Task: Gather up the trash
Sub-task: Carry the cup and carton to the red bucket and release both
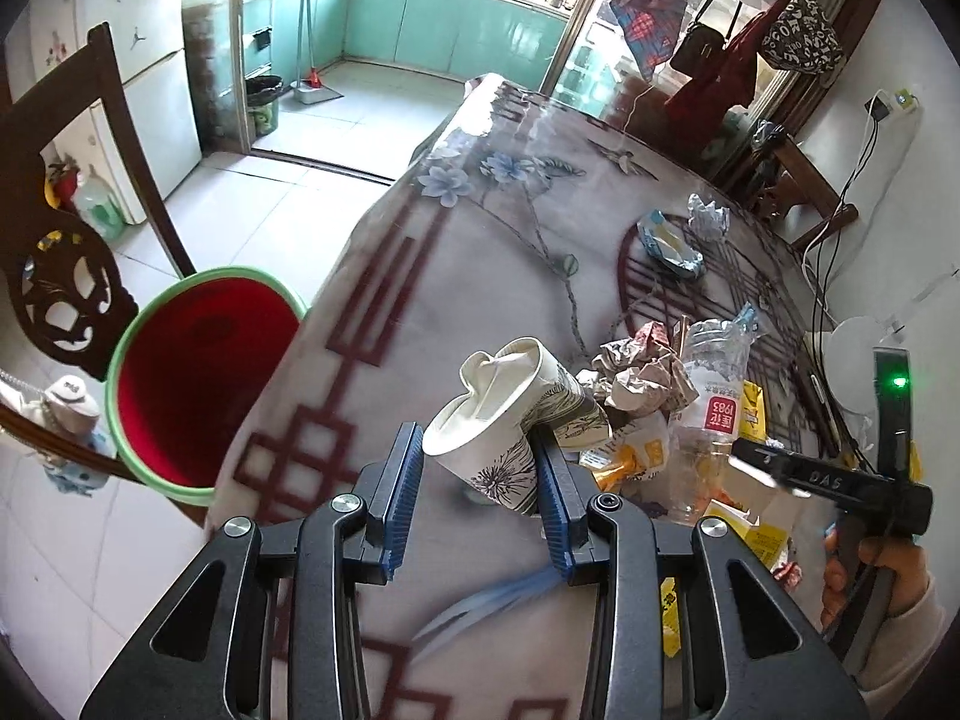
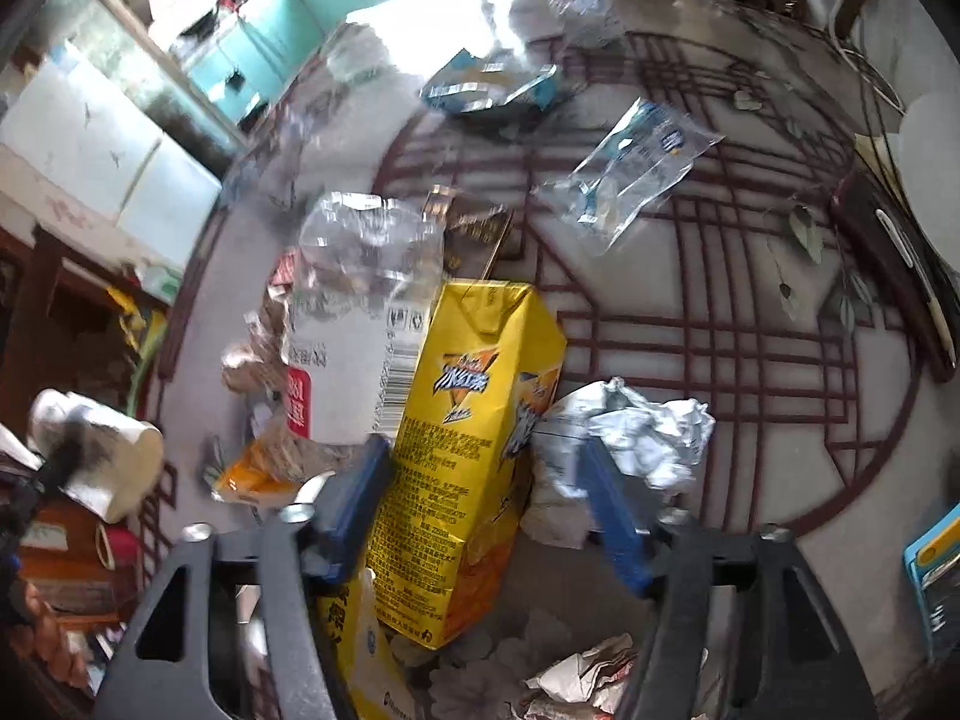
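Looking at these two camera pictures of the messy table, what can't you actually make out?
- Left wrist view: whether the jaws grip the crushed paper cup or only flank it; the left pad seems apart.
- Left wrist view: the red bin's bottom, hidden by its wall and the table edge.
- Right wrist view: the small print on the yellow carton, smeared by motion blur.
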Demonstrator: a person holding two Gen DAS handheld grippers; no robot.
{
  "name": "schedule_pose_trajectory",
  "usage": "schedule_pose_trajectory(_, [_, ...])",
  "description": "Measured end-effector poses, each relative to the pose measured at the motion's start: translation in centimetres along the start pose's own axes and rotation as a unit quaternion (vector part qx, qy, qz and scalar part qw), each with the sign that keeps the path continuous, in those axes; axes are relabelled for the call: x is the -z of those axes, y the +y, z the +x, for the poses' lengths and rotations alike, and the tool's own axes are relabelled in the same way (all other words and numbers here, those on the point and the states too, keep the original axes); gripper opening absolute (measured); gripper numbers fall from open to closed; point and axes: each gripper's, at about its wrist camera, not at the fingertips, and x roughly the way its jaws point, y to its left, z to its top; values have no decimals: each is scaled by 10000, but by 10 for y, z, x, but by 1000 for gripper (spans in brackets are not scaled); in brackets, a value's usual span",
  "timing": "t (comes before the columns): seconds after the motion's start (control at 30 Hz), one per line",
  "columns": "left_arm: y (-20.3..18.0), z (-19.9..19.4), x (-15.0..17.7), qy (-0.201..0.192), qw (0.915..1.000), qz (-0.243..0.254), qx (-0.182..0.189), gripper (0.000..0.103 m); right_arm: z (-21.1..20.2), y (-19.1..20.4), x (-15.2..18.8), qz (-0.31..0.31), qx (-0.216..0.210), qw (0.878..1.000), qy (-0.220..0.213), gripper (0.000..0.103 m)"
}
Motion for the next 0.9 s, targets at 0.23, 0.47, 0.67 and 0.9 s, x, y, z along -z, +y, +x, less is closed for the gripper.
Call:
schedule_pose_trajectory(0.23, [26, 2, -10, 31, 10000, 34, 87, 35, -11, 2, -3, 286, 185, 9989, -336, 34])
schedule_pose_trajectory(0.47, [71, 6, -35, 23, 9997, 200, 134, 35, -81, 11, -11, 839, 580, 9881, -1151, 34])
schedule_pose_trajectory(0.67, [136, 14, -54, 41, 9998, 145, -100, 35, -148, 85, -24, 703, 375, 9733, -2153, 34])
schedule_pose_trajectory(0.9, [207, 40, -57, 248, 9975, 44, -654, 35, -72, 239, -49, -31, -1399, 9787, -1499, 34])
